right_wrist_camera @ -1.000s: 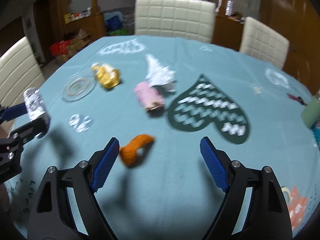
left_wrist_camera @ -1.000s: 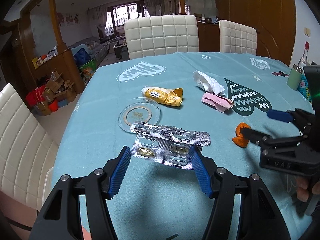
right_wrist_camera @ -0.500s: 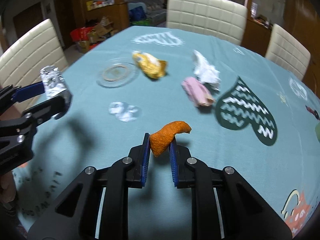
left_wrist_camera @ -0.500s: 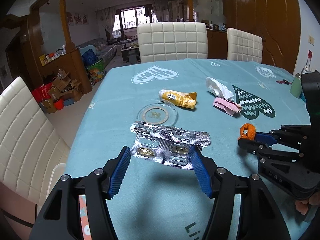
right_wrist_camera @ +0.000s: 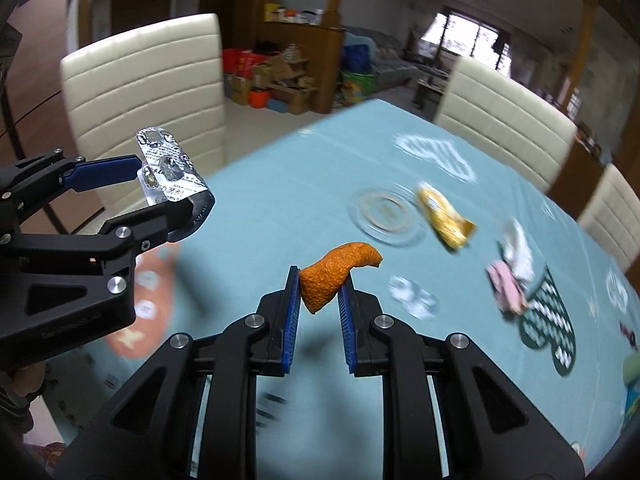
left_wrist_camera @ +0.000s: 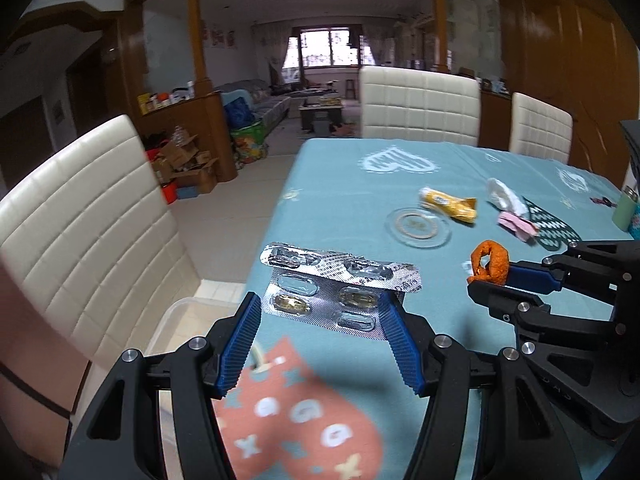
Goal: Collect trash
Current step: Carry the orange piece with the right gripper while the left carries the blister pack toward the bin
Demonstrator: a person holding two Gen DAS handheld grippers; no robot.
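My left gripper point(left_wrist_camera: 320, 304) is shut on two silver blister packs point(left_wrist_camera: 340, 280), holding them by their side edges above the teal table's point(left_wrist_camera: 340, 200) left edge. My right gripper point(right_wrist_camera: 319, 284) is shut on a curled orange peel point(right_wrist_camera: 332, 276), which sticks up from between the blue pads, lifted off the cloth. In the left wrist view the right gripper point(left_wrist_camera: 492, 284) and the orange peel point(left_wrist_camera: 490, 262) hang close on the right. In the right wrist view the left gripper point(right_wrist_camera: 172, 188) with the blister packs point(right_wrist_camera: 168, 168) is at the left.
On the cloth lie a yellow wrapper point(left_wrist_camera: 448, 204), a white tissue point(left_wrist_camera: 506, 196), a pink paper point(left_wrist_camera: 516, 224), a glass dish point(left_wrist_camera: 418, 226) and a small clear scrap point(right_wrist_camera: 412, 294). A green cup point(left_wrist_camera: 626, 212) stands far right. A white tub point(left_wrist_camera: 176, 320) sits on the floor beside a cream chair point(left_wrist_camera: 80, 232).
The right gripper shut on the orange peel and lifted it off the table. Both grippers then swung left toward the table's left edge, the left one still holding the blister packs.
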